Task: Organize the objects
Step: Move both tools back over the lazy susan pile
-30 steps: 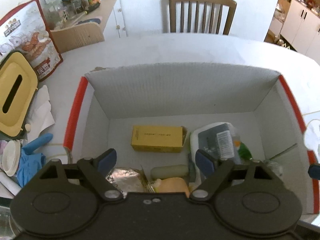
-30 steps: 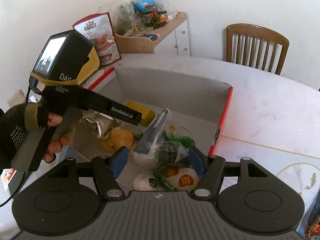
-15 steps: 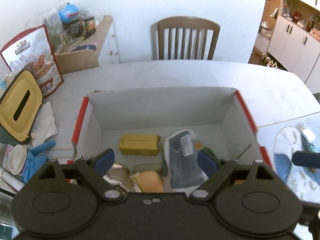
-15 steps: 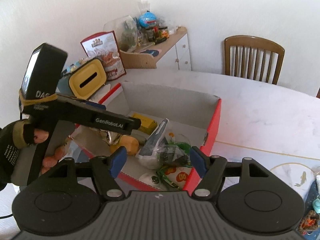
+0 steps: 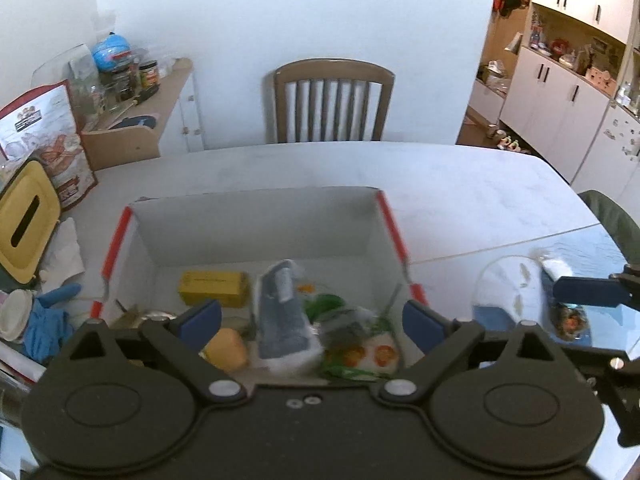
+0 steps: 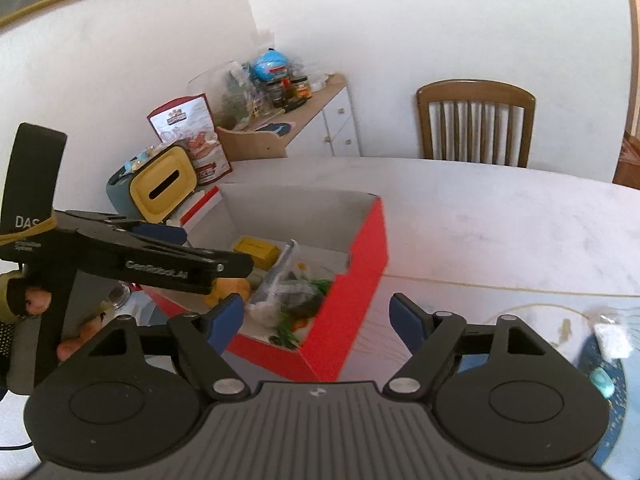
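An open cardboard box [image 5: 256, 224] with red outer walls [image 6: 344, 320] stands on the white table [image 5: 440, 184]. Inside lie a yellow carton [image 5: 212, 288], a grey pouch [image 5: 282, 320], an orange-yellow lump [image 5: 226, 348] and green-printed packets [image 5: 340, 308]. My left gripper [image 5: 310, 320] hangs open above the box's near side, holding nothing. It also shows from the side in the right wrist view, where the left gripper [image 6: 200, 252] is held by a gloved hand. My right gripper [image 6: 316, 316] is open and empty, above the box's near right corner.
A yellow tissue box [image 5: 24, 220], a snack bag [image 5: 44, 136] and a blue glove [image 5: 44, 320] crowd the table's left side. A patterned placemat [image 5: 520, 292] with a small white packet [image 6: 612, 340] lies to the right. A wooden chair [image 5: 332, 104] stands behind the table.
Both grippers have risen and drawn back from the box, so more of the table shows. The right gripper has shifted right, off the box's contents. Both stayed open.
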A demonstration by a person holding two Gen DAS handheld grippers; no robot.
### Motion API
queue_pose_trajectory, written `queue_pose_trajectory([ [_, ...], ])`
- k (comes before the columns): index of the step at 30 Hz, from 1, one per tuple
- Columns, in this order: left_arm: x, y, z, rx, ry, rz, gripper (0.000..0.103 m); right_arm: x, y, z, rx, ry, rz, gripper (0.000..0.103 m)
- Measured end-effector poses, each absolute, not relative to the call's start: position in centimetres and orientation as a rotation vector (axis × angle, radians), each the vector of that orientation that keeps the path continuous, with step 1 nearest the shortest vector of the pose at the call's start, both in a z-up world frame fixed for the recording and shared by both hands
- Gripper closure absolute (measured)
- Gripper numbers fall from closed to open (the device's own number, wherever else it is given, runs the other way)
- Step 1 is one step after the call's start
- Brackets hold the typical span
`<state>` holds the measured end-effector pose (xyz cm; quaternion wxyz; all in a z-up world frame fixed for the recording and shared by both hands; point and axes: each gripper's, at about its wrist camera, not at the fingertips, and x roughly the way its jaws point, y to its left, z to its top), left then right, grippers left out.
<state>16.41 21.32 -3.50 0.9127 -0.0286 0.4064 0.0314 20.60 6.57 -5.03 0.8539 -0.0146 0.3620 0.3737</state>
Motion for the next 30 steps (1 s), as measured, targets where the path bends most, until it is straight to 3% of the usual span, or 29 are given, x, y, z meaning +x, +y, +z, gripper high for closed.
queue_pose_trajectory([
  [19, 16.9, 11.9, -3.5, -0.001, 0.793, -0.035, 0.000, 21.9, -5.3, -6.7, 0.017, 0.765, 0.615, 0.018],
  [30, 18.3, 5.6, -6.6, -0.022, 0.826, -0.153, 0.000, 23.8, -13.3, -9.3, 0.029, 0.812, 0.460, 0.018],
])
